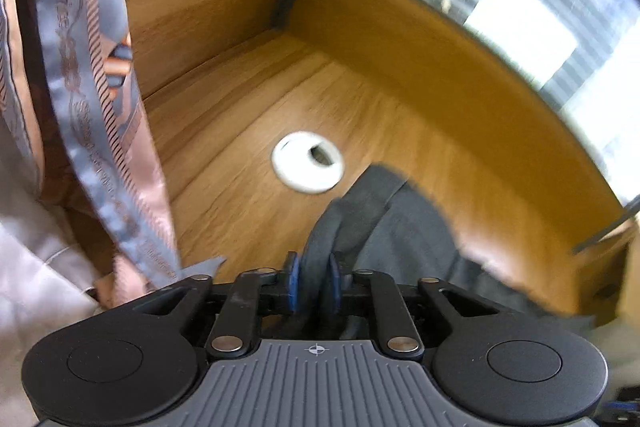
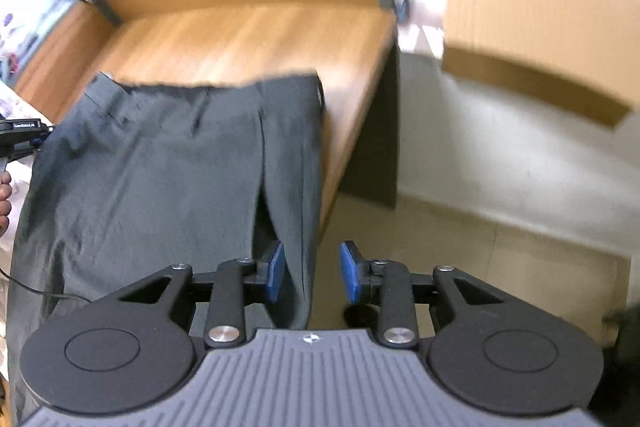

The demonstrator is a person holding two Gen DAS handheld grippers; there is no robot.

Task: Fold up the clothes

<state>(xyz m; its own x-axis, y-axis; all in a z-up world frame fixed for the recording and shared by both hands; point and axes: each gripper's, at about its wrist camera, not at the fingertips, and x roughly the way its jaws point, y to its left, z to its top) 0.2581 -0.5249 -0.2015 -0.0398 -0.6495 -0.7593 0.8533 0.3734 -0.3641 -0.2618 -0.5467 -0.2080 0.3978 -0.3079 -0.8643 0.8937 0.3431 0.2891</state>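
Note:
Dark grey trousers (image 2: 168, 163) lie spread on the wooden desk (image 2: 248, 35), the legs hanging over the near edge. My left gripper (image 1: 314, 285) is shut on a bunched fold of the trousers (image 1: 400, 223), lifted above the desk. My right gripper (image 2: 312, 273) is open; the right edge of a trouser leg passes between its blue pads (image 2: 276, 269), closer to the left pad. The left gripper also shows at the left edge of the right wrist view (image 2: 24, 135).
A pink and grey patterned garment (image 1: 92, 99) hangs at the left. A white cable grommet (image 1: 308, 161) sits in the desk top. A cardboard box (image 2: 532, 23) stands at the right beyond the desk's edge, above pale floor (image 2: 500, 195). Wooden partitions back the desk.

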